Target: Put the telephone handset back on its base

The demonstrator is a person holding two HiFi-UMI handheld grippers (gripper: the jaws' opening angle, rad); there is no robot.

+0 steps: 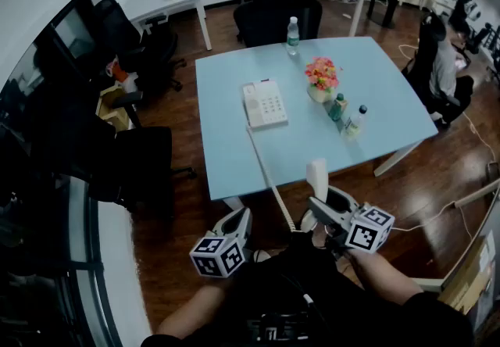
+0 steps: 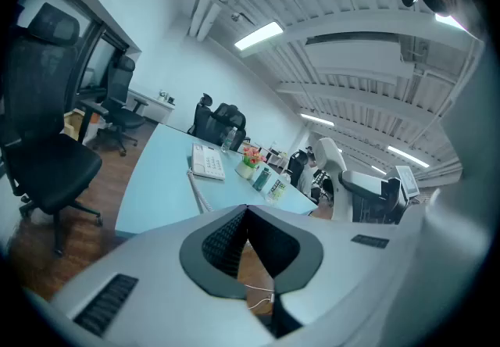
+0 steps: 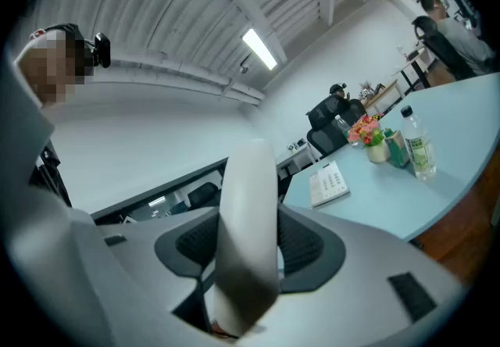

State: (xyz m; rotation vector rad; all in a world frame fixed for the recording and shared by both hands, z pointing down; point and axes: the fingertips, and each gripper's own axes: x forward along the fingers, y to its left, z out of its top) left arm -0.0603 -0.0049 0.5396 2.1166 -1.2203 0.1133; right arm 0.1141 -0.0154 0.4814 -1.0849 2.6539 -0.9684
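Observation:
The white telephone base [image 1: 264, 103] lies on the light blue table [image 1: 234, 158], left of its middle; it also shows as the base [image 3: 329, 183] and the base [image 2: 208, 162]. Its coiled cord [image 1: 269, 177] runs off the near edge down to the white handset [image 1: 316, 179]. My right gripper [image 1: 319, 206] is shut on the handset [image 3: 248, 212], holding it upright below the table's near edge, in front of the person. My left gripper [image 1: 241, 220] hangs beside it to the left, shut with nothing in it [image 2: 247, 212].
A pot of flowers [image 1: 322, 76] and two bottles [image 1: 348, 115] stand right of the base, another bottle [image 1: 294, 35] at the far edge. Black office chairs [image 1: 141, 48] stand left and behind the table. A person [image 1: 449, 72] sits at the right.

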